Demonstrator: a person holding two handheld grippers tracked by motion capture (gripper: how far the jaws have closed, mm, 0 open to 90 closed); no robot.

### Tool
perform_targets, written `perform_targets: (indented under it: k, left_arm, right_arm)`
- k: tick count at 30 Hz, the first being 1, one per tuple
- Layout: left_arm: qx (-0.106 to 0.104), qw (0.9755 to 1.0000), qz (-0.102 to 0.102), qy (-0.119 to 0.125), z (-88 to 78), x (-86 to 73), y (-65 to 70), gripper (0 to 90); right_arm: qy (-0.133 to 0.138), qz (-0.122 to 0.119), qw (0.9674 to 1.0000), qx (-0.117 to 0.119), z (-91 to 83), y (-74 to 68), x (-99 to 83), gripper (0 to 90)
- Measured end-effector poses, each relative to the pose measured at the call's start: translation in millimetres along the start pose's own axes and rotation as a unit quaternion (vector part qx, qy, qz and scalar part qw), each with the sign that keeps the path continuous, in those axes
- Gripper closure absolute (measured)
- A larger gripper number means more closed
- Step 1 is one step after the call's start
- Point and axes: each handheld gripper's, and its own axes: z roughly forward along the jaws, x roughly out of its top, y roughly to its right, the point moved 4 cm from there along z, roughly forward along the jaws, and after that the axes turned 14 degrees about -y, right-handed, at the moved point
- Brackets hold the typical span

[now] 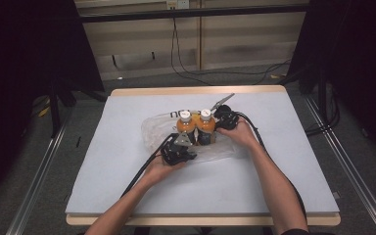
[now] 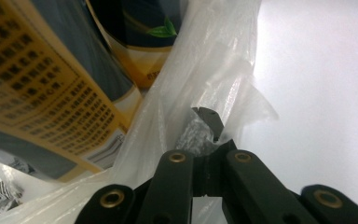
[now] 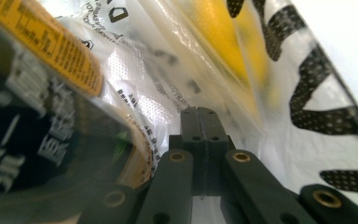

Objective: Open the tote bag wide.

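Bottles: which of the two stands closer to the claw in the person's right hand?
The right-hand bottle, next to the right claw. The other bottle stands on its far side, nearer the left claw.

We take this for a lab recording bay: black curtains (image 1: 27, 73) flank the white-topped table (image 1: 127, 161), with cables (image 1: 186, 68) trailing on the floor behind it.

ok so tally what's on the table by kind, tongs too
orange drink bottles with white caps: 2, the left bottle and the right bottle
clear plastic bag: 1
tongs: 2, the left tongs and the right tongs, each pinching the bag
total: 5
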Motion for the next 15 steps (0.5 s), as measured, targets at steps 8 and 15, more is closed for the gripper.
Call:
perform_targets:
  k: [8, 15]
  left_arm:
    - [-0.027, 0.9995, 0.015, -0.005, -5.9, -8.5, 13.6, 90.0]
    - [-0.041, 0.9984, 0.039, -0.010, -13.0, -16.8, 35.1, 90.0]
  right_arm:
    - [-0.003, 0.036, 0.9991, -0.023, 1.9, 6.9, 7.5, 90.0]
    - [-0.005, 0.043, 0.9976, -0.055, 4.6, 11.9, 15.6, 90.0]
